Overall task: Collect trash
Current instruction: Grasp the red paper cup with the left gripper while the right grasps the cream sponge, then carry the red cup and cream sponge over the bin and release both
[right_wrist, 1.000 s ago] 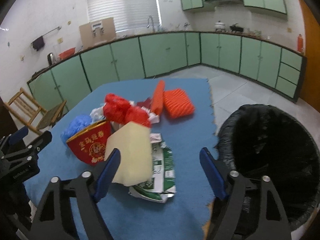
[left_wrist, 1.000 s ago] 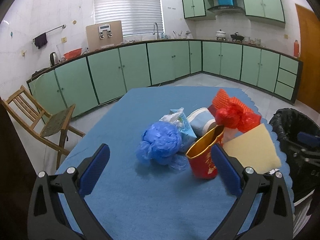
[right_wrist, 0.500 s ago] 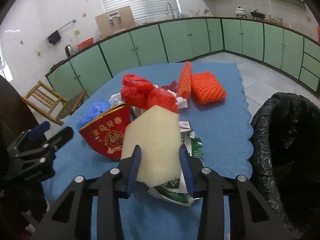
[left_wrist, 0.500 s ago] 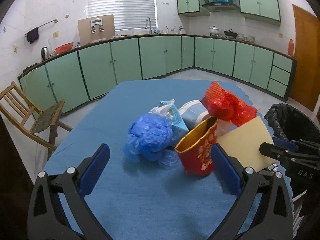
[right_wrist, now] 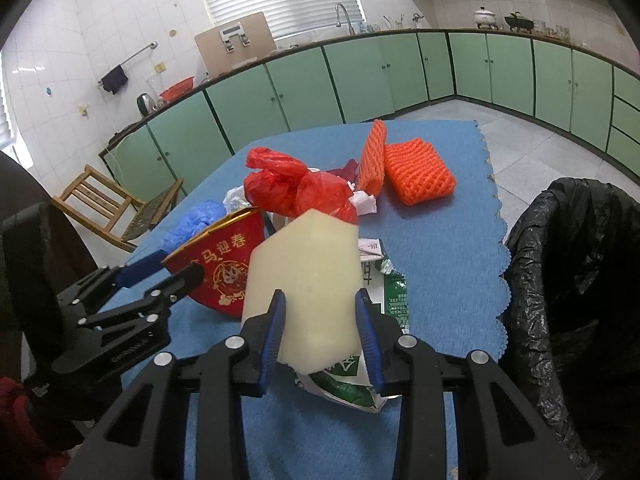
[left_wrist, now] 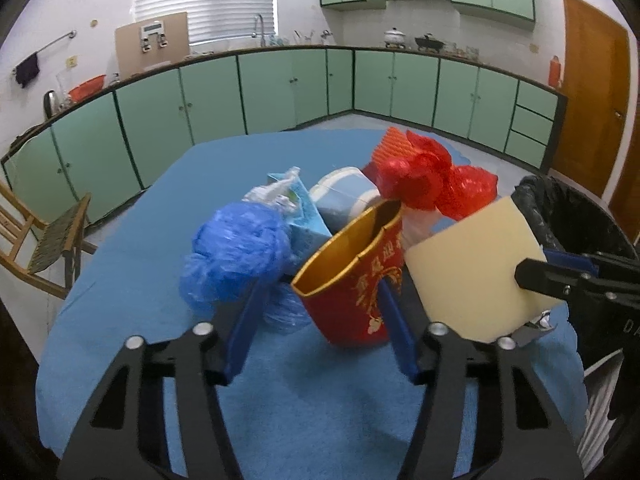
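Right gripper (right_wrist: 320, 326) clamps the pale-yellow foam slab (right_wrist: 306, 280); left gripper (left_wrist: 320, 320) pinches the red-and-gold paper carton (left_wrist: 354, 280). Lift clear, swing toward the black-lined bin (right_wrist: 576, 280) at three o'clock.

Both tools share one build: the left gripper (left_wrist: 320, 322) and the right gripper (right_wrist: 319, 327) each have a matte black, angular frame of linked bars with triangular cut-outs, and round silver screw heads sit at the pivots just behind the fingers. Their fingers (left_wrist: 241, 334) are long, flat and faced with glossy blue pads (right_wrist: 272, 336). Seen from the side in the other camera, each body is a black block with small silver bolts, and pale embossed lettering runs along it, too small to read.
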A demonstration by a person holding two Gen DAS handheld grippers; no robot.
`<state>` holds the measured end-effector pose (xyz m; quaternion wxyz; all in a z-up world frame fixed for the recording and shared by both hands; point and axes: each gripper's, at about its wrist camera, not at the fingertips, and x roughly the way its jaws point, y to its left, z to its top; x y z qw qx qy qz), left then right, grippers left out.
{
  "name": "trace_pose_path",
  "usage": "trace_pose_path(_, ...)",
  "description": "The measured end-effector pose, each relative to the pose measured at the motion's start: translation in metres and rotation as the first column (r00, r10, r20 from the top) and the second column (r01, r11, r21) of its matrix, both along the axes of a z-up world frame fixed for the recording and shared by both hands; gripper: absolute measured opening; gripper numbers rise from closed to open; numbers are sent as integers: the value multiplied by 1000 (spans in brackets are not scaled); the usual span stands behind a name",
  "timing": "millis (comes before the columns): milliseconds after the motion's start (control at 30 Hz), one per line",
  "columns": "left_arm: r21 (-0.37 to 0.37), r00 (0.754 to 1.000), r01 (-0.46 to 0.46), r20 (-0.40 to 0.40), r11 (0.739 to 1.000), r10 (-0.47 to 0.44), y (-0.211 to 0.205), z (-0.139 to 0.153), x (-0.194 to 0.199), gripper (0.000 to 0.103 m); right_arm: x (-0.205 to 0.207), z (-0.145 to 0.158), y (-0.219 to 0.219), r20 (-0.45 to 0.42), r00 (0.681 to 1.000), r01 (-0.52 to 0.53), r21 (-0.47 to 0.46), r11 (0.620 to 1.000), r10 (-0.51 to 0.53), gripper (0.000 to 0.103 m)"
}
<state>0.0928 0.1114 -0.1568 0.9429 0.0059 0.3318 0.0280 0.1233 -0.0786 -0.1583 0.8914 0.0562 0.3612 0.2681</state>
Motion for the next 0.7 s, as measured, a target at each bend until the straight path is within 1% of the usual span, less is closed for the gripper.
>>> trace_pose_path(33, 1, 1000, 7, -4, 1000, -7, -1, -1, 1, 48, 0, 0, 0, -1, 1000, -1, 0, 1000, 1, 35)
trace_pose_path(67, 3, 1000, 14, -8, 1000, -14, -1, -3, 1, 46, 1, 0, 0, -2, 1000, -3, -2, 1000, 3, 35)
trace_pose_path(233, 6, 999, 46, -9, 999, -46, -6, -6, 4, 41, 1, 0, 1, -5, 1000, -3, -2, 1000, 3, 35)
trace_pose_path(267, 6, 999, 51, -11, 999, -51, -7, -6, 5, 37, 0, 1, 1, -5, 1000, -3, -1, 1000, 3, 35)
trace_pose_path(300, 1, 998, 61, -14, 998, -61, -8, -7, 6, 36, 0, 1, 1, -6, 1000, -3, -1, 1000, 3, 35)
trace_pose_path(433, -21, 996, 88, -13, 996, -89, -10, -5, 8, 29, 1, 1, 1, -9, 1000, -2, 2, 1000, 2, 35)
trace_pose_path(500, -33, 995, 99, -9, 995, -100, -10, -3, 7, 18, 1, 1, 0, -13, 1000, -7, 6, 1000, 7, 35)
trace_pose_path(533, -36, 995, 102, -9, 994, -102, -10, -3, 7, 10, 1, 3, 1, -13, 1000, -9, 9, 1000, 9, 35)
trace_pose_path(700, -51, 996, 90, 11, 995, -89, -7, 7, 1, 9, -3, 11, 1, 12, 1000, -20, 8, 1000, 20, 34)
